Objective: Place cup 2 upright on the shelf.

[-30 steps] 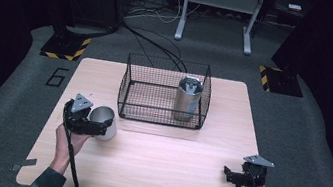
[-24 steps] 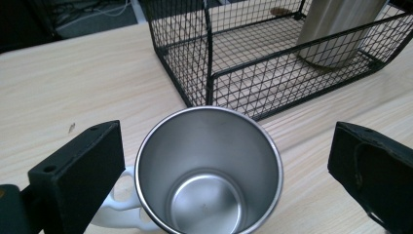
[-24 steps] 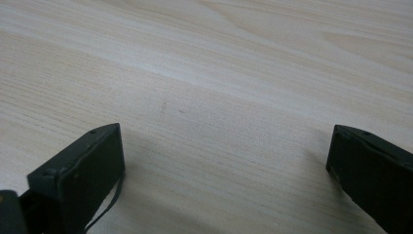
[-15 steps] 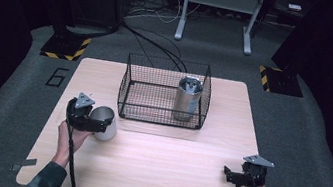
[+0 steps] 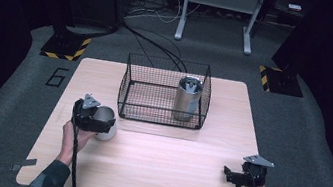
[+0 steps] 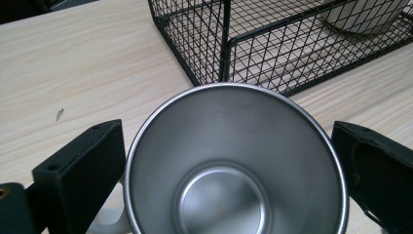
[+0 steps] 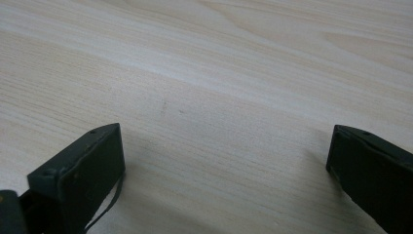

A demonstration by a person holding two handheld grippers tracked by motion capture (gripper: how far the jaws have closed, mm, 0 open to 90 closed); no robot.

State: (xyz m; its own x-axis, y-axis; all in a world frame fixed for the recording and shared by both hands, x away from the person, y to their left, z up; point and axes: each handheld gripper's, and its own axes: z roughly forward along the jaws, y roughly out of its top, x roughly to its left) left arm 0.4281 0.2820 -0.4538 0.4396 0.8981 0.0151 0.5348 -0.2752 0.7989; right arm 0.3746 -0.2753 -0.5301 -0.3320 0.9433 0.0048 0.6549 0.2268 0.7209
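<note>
A steel cup (image 5: 107, 131) with a pale handle is held between the jaws of my left gripper (image 5: 102, 123) at the table's left, just in front of the wire basket's near left corner. In the left gripper view I look into the cup's (image 6: 229, 180) shiny mouth, and both black fingers (image 6: 80, 165) press its rim. My right gripper (image 5: 231, 176) stands open low over bare wood at the front right, nothing between its jaws (image 7: 226, 165).
A black wire basket (image 5: 159, 120) stands at the middle back of the wooden table (image 5: 167, 169), with a steel can (image 5: 187, 99) upright in its right part. The basket's corner (image 6: 225, 53) is close ahead of the cup.
My left gripper has shifted slightly to the right with the cup. The right gripper has stayed still.
</note>
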